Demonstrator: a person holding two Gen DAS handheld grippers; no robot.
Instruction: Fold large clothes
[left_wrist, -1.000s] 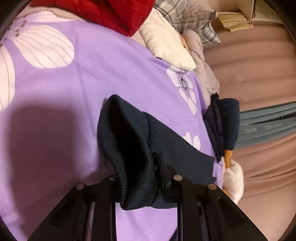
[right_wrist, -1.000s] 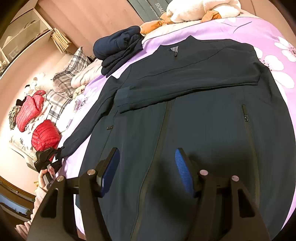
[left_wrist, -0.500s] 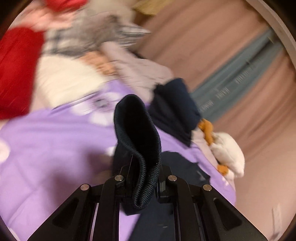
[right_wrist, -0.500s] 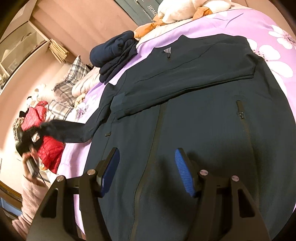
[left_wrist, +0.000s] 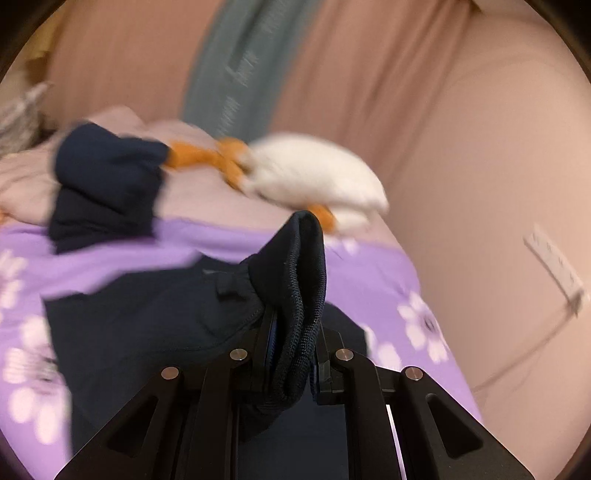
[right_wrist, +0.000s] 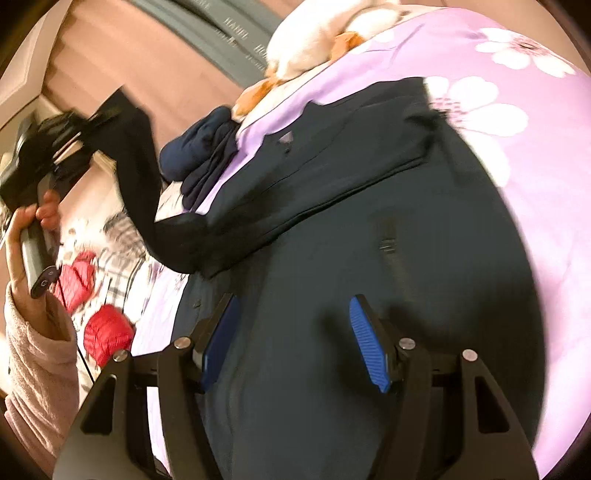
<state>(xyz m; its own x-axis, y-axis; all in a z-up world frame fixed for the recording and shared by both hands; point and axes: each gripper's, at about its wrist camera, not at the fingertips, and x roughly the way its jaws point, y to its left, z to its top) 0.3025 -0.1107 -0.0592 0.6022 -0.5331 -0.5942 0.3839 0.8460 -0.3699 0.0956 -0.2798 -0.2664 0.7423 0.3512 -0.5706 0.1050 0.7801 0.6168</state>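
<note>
A dark navy jacket (right_wrist: 369, 229) lies spread on the purple flowered bedsheet (right_wrist: 535, 155), one sleeve folded across its chest. My left gripper (left_wrist: 291, 354) is shut on the ribbed sleeve cuff (left_wrist: 299, 280) of the other sleeve, which stands up between the pads. In the right wrist view that left gripper (right_wrist: 85, 122) is lifted at the upper left, in a hand, and the sleeve (right_wrist: 140, 184) hangs from it down to the jacket. My right gripper (right_wrist: 291, 339) hovers open over the jacket's lower front with nothing between its blue pads (right_wrist: 369, 347).
A folded navy garment (right_wrist: 199, 155) and a white and orange plush toy (right_wrist: 306, 48) lie at the head of the bed. Red padded jackets (right_wrist: 107, 332) and plaid fabric (right_wrist: 122, 236) are piled at the left. A pink wall (left_wrist: 480, 147) stands behind.
My left gripper has swung up and over from the bed's left edge, rolling as it went, lifting the sleeve by its cuff. My right gripper has shifted a little over the jacket, still open.
</note>
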